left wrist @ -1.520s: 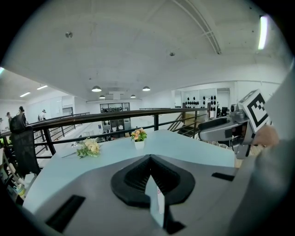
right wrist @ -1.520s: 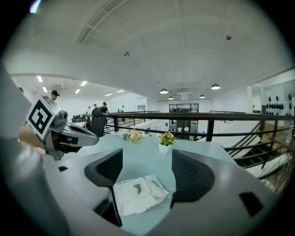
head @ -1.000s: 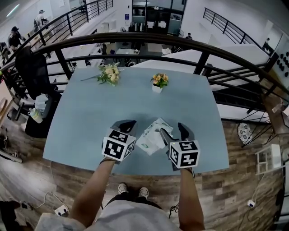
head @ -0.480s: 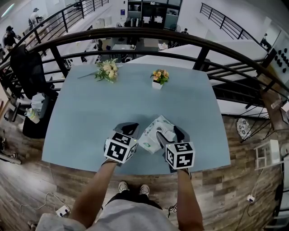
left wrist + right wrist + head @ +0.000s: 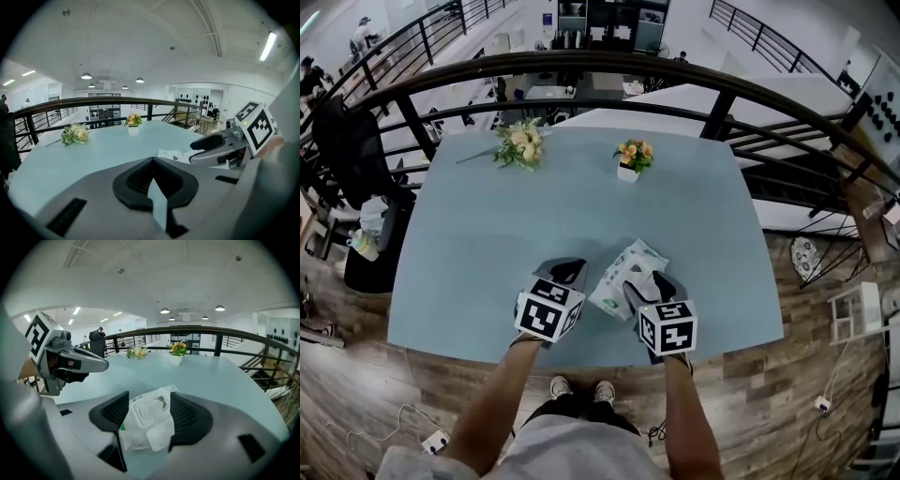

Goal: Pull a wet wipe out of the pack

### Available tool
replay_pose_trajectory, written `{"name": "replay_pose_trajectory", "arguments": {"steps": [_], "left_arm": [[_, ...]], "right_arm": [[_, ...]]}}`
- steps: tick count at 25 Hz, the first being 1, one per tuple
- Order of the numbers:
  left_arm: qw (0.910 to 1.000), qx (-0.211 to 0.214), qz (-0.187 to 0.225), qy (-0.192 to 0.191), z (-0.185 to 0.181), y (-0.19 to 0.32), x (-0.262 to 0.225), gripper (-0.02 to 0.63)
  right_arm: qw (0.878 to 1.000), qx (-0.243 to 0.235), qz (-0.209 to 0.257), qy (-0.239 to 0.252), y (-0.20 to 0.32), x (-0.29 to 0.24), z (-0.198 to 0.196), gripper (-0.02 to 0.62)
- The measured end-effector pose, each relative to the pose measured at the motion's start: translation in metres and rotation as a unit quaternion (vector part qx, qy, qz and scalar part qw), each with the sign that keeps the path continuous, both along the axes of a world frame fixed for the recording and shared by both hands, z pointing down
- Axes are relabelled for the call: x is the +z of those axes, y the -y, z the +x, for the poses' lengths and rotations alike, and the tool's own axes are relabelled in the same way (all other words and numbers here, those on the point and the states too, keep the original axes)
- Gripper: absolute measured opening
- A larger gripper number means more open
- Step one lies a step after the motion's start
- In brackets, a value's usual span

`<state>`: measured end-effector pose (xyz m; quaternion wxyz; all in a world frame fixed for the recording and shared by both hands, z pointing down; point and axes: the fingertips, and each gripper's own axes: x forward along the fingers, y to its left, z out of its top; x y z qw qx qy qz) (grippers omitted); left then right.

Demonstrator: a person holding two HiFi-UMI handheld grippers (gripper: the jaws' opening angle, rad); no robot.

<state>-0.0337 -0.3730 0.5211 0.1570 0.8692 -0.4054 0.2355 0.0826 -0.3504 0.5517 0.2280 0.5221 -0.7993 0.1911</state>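
Note:
The wet wipe pack (image 5: 612, 281), white with a flip lid, lies flat on the light blue table (image 5: 487, 234) near its front edge. My right gripper (image 5: 649, 279) is low over it, pointing down and forward. In the right gripper view the pack (image 5: 150, 420) lies between the two dark pads (image 5: 112, 411); the jaws have just been closing, with a gap still showing beside the pack. My left gripper (image 5: 565, 272) hovers just left of the pack with its jaws together and nothing in them. The left gripper view shows the pack (image 5: 171, 153) and the right gripper (image 5: 220, 145) to the right.
A small white pot of orange flowers (image 5: 628, 161) and a loose bouquet (image 5: 520, 145) sit at the table's far edge. A dark railing (image 5: 581, 70) runs behind the table. The front table edge is close below both grippers.
Both grippers have sunk toward the table. The right one has slid left and forward so its jaws now straddle the pack, and they stand narrower than before.

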Motion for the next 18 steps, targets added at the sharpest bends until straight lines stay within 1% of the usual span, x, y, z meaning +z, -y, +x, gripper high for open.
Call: {"name": "replay_pose_trajectory", "arguments": {"steps": [3, 7, 13, 18], "left_arm": [[1.0000, 0.003, -0.006, 0.002, -0.004, 0.002, 0.005, -0.005], [0.9999, 0.009, -0.009, 0.003, -0.007, 0.004, 0.009, -0.005], [0.9997, 0.018, -0.014, 0.003, -0.011, 0.006, 0.013, -0.005], [0.9996, 0.023, -0.017, 0.003, -0.011, 0.009, 0.016, -0.005]], "right_arm": [[1.000, 0.006, -0.011, -0.001, 0.000, 0.010, -0.002, 0.276], [1.000, 0.016, -0.020, -0.006, 0.000, 0.018, -0.003, 0.231], [0.999, 0.029, -0.039, -0.015, -0.001, 0.029, -0.004, 0.208], [0.998, 0.043, -0.048, -0.019, -0.001, 0.036, -0.001, 0.161]]}}
